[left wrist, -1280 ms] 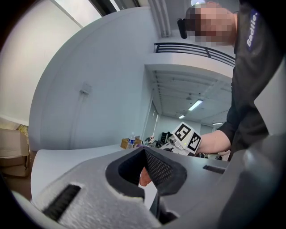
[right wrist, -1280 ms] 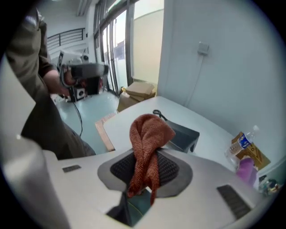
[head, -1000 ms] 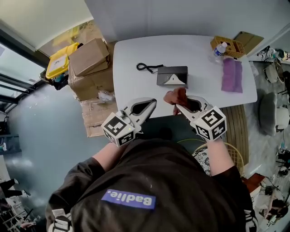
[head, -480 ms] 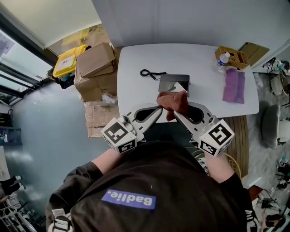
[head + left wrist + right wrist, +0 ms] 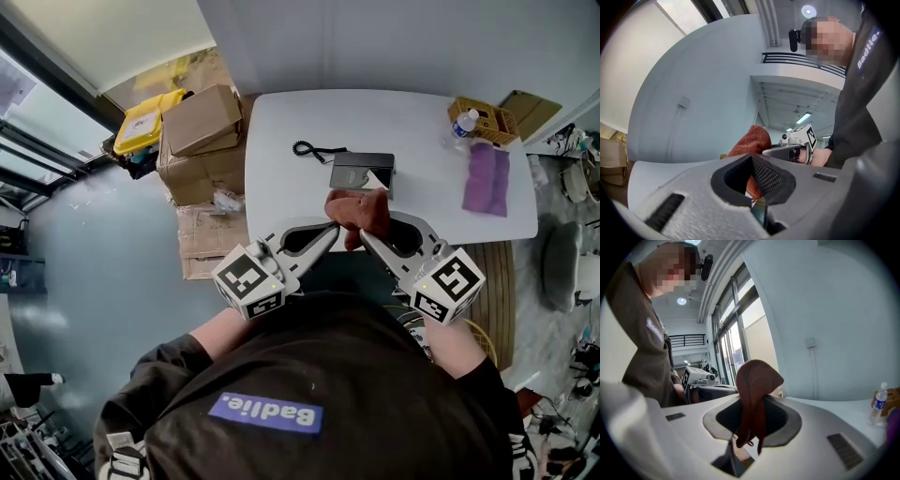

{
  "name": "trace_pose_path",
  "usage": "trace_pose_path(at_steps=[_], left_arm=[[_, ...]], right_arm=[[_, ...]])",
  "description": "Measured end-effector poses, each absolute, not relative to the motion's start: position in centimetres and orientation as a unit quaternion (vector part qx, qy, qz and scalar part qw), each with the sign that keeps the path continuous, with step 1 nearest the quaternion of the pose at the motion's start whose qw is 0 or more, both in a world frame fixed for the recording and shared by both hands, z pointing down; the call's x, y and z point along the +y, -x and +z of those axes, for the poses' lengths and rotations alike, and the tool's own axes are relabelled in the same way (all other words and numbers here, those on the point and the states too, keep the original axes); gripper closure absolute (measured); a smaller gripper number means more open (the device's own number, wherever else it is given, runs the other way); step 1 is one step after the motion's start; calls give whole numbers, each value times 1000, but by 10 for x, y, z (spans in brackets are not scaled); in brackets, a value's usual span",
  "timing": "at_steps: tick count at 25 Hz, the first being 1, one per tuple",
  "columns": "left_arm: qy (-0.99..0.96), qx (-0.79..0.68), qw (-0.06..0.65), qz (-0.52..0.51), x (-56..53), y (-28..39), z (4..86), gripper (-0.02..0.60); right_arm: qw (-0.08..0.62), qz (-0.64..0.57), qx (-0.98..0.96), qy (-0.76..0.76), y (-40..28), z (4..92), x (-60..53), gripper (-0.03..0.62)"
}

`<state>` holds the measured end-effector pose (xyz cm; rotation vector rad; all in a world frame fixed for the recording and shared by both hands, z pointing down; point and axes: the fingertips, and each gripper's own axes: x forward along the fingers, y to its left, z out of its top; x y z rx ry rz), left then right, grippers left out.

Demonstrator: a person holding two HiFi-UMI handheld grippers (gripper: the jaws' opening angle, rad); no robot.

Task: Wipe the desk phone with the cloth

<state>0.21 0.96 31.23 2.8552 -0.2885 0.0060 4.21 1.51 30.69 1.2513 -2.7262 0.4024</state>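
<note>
Right gripper (image 5: 364, 234): jaws clamped on the rust-brown cloth (image 5: 356, 208), which bunches up above them and hangs down through them. The cloth is held at the near edge of the desk phone (image 5: 361, 171); contact with the phone cannot be confirmed.

Left gripper (image 5: 328, 230): jaws drawn together, tips against the cloth's left side, on the near left of the phone.

The phone lies on the white table (image 5: 412, 117), its coiled cord (image 5: 309, 150) trailing left. A purple cloth (image 5: 487, 178) lies well to the phone's right.
</note>
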Motion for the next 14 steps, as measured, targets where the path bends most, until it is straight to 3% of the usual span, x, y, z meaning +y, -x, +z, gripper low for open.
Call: trace_pose_path(at_steps=[14], left_arm=[[-986,-101,135,-4,13,2,307,572]], right_arm=[[58,137,-899,-413,-37,308,20,484]])
